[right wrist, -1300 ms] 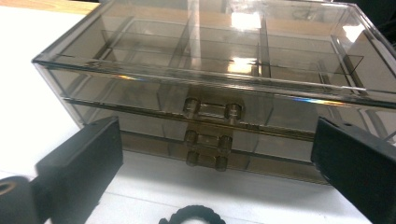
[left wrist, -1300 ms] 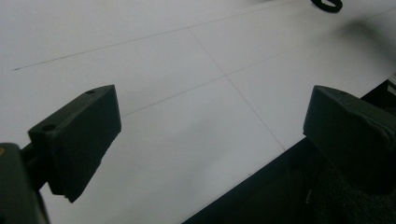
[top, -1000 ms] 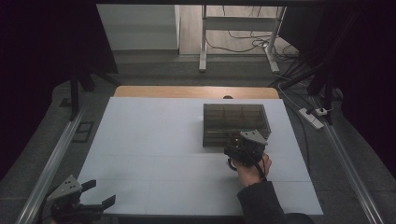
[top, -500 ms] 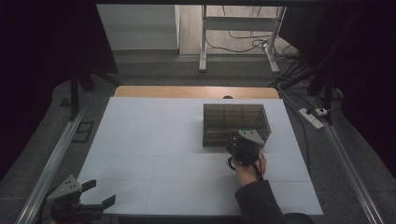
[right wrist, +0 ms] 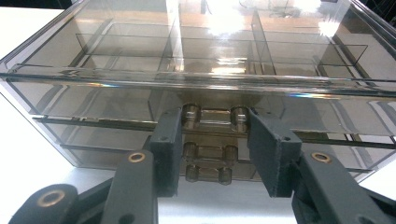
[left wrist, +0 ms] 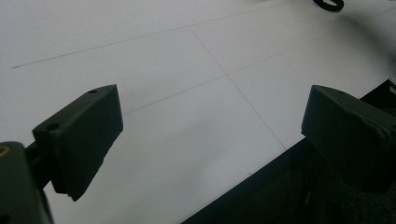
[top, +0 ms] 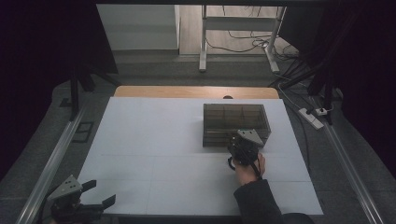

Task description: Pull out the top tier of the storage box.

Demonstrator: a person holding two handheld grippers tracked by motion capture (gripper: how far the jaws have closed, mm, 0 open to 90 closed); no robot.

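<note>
A smoky clear plastic drawer box [top: 236, 122] with inner dividers stands on the right half of the white table [top: 154, 140]. My right gripper [top: 232, 140] sits against its near face. In the right gripper view the box [right wrist: 210, 56] looms close. The jaws have just been closing on the lower drawer's handle [right wrist: 214, 119], and the right gripper [right wrist: 214, 135] has both pads against the handle's ends. My left gripper [top: 99, 192] rests at the front left table edge, open and holding nothing; in its own view the left gripper [left wrist: 210, 116] hovers over bare white table.
A wooden strip [top: 196, 92] borders the table's far edge. Metal rails [top: 51, 158] run along both sides. A power strip [top: 312, 117] and cables lie on the floor at the right. The person's sleeve [top: 257, 200] comes in from the bottom.
</note>
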